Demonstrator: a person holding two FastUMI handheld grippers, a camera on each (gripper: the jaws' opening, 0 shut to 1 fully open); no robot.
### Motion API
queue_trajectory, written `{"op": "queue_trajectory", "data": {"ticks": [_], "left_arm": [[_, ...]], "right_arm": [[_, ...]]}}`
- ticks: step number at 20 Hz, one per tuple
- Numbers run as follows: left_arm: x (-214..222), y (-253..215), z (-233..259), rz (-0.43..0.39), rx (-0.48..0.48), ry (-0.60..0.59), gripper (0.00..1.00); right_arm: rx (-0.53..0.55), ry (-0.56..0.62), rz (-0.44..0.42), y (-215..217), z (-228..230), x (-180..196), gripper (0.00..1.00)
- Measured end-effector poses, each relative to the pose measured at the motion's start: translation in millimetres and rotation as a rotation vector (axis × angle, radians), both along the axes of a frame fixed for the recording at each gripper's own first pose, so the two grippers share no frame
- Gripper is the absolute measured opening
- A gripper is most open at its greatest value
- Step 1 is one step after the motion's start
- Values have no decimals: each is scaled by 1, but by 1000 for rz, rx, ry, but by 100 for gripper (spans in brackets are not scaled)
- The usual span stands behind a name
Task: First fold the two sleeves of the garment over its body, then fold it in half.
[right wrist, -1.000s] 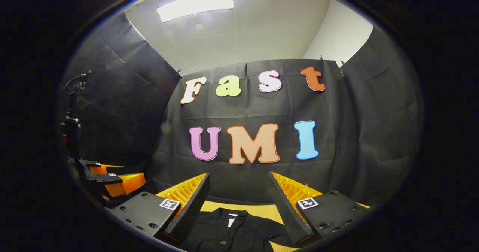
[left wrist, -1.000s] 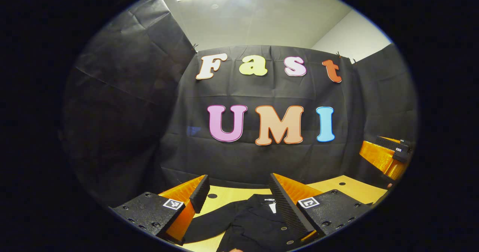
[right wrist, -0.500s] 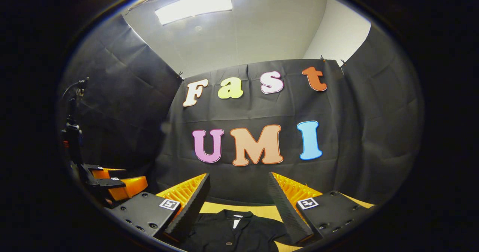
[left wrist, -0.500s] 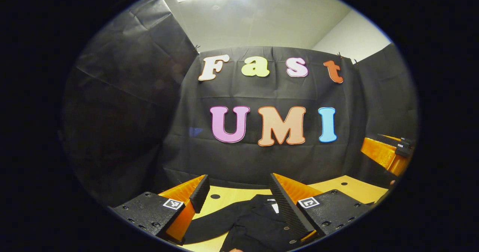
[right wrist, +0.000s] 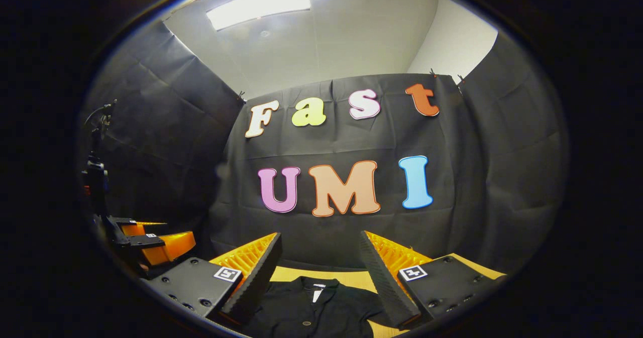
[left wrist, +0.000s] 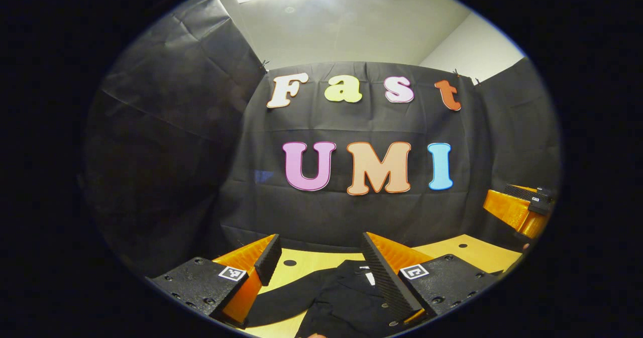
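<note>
Black cloth walls the booth, w/ a pale wood worktop (left wrist: 467, 250) below. Your left gripper (left wrist: 321, 267) hangs above it, fingers spread wide, nothing between them; same for your right gripper (right wrist: 321, 270), spread and empty. Past the left one's fingers lies the black garment (left wrist: 346, 298), flat on the worktop, collar toward the far wall, one sleeve (left wrist: 281, 298) stretched out sideways. Right gripper view has the collar and button front centred btwn its fingers. Progress, as I judge it: nothing folded yet; both sleeves, then the halving, are left. Vs. 1 s ago: barely any change. Right gripper view has tipped down a touch, showing more shirt; you haven't touched cloth.
</note>
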State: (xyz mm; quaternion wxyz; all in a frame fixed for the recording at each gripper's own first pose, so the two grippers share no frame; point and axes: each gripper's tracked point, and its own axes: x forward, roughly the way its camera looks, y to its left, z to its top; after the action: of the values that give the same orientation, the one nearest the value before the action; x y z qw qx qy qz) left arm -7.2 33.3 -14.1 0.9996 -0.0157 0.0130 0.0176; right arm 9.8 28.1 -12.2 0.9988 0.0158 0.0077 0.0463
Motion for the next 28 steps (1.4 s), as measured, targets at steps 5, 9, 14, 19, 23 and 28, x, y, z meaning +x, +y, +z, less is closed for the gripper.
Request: {"op": "queue_trajectory", "data": {"ticks": [5, 9, 14, 19, 23, 28], "left_arm": [[1, -9, -3, 0, 4, 14, 97], [4, -19, -4, 0, 5, 20, 97], [8, -36, 2, 0, 19, 8, 97], [12, -53, 4, 1, 36, 3, 97], [14, -64, 2, 3, 47, 10, 97], [18, -78, -2, 4, 49, 18, 97]], "right_arm": [[-5, 17, 18, -10, -7, 2, 98], [-36, 28, 10, -29, -11, 9, 99], [-70, 83, -23, -70, -32, 25, 99], [-143, 207, -83, -129, -77, 39, 96], [-190, 303, -131, -177, -112, 43, 98], [-228, 478, -175, -235, -167, 36, 98]]}}
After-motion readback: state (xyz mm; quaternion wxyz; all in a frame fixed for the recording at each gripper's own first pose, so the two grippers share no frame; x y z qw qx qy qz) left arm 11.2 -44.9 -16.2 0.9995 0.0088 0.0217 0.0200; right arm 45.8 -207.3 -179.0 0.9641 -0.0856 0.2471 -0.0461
